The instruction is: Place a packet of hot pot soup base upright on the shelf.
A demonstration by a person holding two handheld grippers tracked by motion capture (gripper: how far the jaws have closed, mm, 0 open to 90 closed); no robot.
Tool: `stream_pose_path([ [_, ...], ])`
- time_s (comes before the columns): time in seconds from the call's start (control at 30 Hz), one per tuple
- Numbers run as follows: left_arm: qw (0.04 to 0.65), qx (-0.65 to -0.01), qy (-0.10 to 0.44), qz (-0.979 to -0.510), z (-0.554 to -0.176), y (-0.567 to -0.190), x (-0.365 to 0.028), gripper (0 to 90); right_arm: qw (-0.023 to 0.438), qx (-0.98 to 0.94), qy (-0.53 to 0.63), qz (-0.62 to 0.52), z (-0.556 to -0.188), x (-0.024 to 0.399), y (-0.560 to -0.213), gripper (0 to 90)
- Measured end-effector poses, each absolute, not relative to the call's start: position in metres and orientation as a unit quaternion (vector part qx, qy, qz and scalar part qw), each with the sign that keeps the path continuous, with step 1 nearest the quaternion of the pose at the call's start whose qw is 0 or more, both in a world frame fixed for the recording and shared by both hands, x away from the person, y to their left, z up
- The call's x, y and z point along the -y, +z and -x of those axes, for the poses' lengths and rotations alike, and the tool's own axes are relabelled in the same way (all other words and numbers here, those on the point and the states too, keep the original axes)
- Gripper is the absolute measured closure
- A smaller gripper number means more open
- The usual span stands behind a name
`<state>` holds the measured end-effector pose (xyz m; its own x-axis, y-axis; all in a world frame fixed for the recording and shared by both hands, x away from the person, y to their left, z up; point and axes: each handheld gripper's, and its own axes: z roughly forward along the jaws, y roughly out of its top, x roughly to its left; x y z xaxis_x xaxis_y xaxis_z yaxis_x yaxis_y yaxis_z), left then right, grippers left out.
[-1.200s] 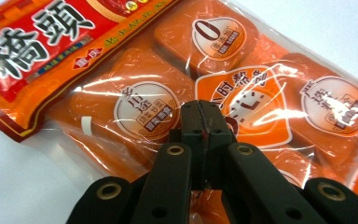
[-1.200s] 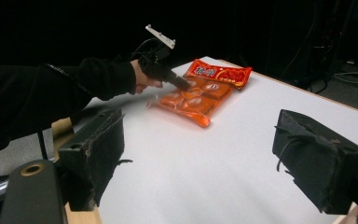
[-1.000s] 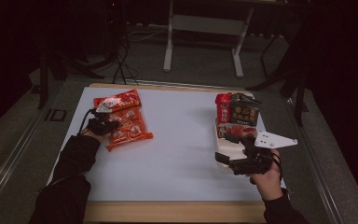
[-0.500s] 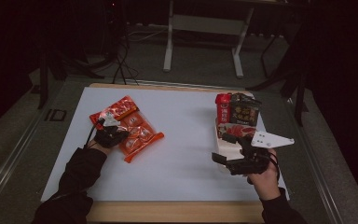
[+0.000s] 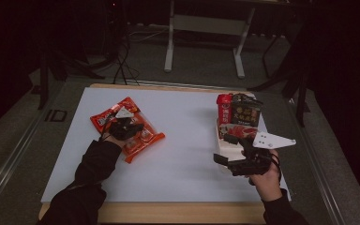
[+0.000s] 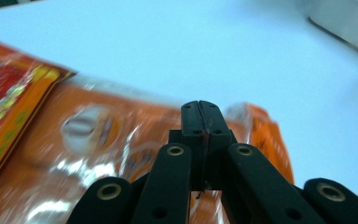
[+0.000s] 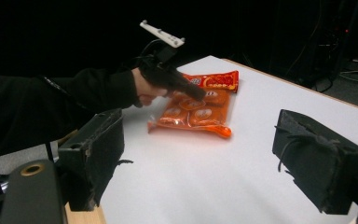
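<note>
The left tool points forward and down, its jaws pressed flat together with nothing seen between them in its own view. The left forearm, in a dark sleeve, runs in from the bottom left. The right tool lies level and points leftward, its jaws standing wide apart and empty, gripped by the right hand.

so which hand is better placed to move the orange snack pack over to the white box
Left. The left gripper is right on the orange snack pack, jaws shut. The right gripper sits open by the white box, across bare table from the pack.
</note>
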<state>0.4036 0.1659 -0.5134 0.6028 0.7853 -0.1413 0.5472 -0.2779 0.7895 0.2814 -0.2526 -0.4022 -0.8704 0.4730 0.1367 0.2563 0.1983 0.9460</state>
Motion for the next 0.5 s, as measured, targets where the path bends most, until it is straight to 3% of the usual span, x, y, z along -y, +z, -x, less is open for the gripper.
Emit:
stream_pose_path([
  [0.5,0.356,-0.42,0.127,-0.825,-0.426,-0.53,-0.113,90.0,0.091,-0.765,0.59,-0.241,-0.282,0.259,-0.404,16.2],
])
